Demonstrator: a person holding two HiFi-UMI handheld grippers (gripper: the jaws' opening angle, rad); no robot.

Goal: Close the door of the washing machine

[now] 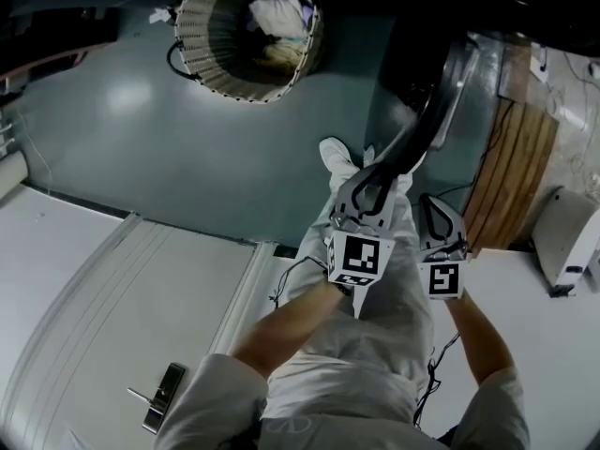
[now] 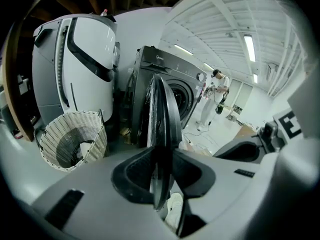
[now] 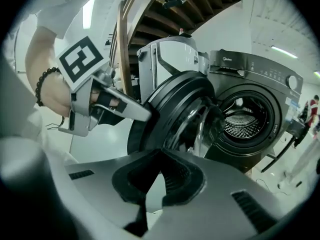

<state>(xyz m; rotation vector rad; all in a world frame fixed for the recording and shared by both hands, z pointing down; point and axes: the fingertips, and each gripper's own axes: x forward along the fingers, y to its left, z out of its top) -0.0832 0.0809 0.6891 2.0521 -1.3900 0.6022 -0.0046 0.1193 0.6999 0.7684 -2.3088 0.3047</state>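
The dark front-loading washing machine (image 3: pixel 255 79) stands with its round door (image 3: pixel 175 109) swung wide open and the steel drum (image 3: pixel 244 123) showing. In the left gripper view the door (image 2: pixel 163 109) appears edge-on, and my left gripper (image 2: pixel 161 170) is shut on its rim. From the head view the door (image 1: pixel 442 87) curves down to my left gripper (image 1: pixel 373 180). My right gripper (image 1: pixel 429 202) hangs just right of it, clear of the door. Its pads (image 3: pixel 175 176) are shut with nothing between them, below the door's lower edge.
A white wicker basket (image 1: pixel 246 31) holding laundry stands on the grey floor left of the machine. A white appliance (image 2: pixel 75 54) is behind it. Wooden planks (image 1: pixel 517 153) lean at the right. My legs and white shoe (image 1: pixel 336 153) are under the grippers. A person (image 2: pixel 214 98) stands far off.
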